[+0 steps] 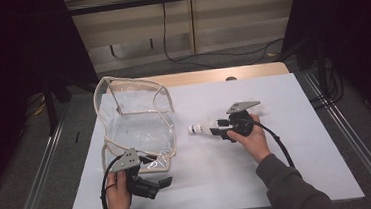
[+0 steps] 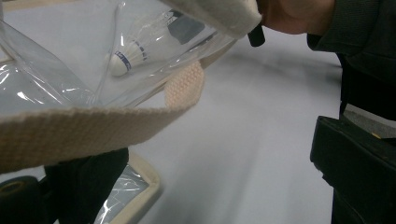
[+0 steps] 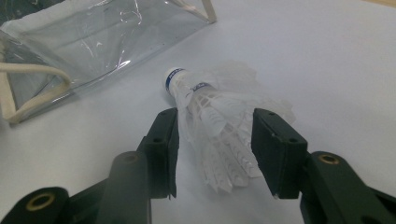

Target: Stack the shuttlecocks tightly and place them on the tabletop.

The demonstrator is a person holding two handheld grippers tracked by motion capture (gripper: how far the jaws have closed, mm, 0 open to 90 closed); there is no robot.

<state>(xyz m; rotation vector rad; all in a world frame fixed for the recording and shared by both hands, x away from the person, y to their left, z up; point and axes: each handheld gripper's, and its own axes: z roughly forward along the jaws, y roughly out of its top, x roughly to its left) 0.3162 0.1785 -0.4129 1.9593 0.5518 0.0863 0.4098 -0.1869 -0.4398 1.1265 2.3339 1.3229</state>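
Landmark: the clear bag (image 1: 137, 123), standing open on the white table (image 1: 278, 167), cream trim along its edges.

Right gripper (image 1: 214, 128): held level just beside the bag's right side, pointing at the bag. In the right gripper view the gripper (image 3: 215, 149) is spread, with the shuttlecock (image 3: 212, 121) lying between the two black jaws. The left jaw is close against the feathers; the right jaw stands a little apart from them. Cannot tell if either jaw presses the feathers. The cork end, with a blue band, points toward the bag and away from the hand. In the high view the shuttlecock (image 1: 201, 128) lies between the bag and the right hand (image 1: 248, 134), near the bag but apart from it. Whether it rests on the table or is lifted off it cannot be told.

Left gripper (image 1: 154, 184): at the bag's near front corner, held low by the left hand (image 1: 117, 187). In the left gripper view a cream strap (image 2: 93, 126) of the bag crosses in front of the left jaw. The right jaw stands well apart at the far edge, so the gripper is spread. Cannot tell if the strap touches a jaw. Through the clear wall in this view the shuttlecock (image 2: 140, 46) is seen beyond the bag.
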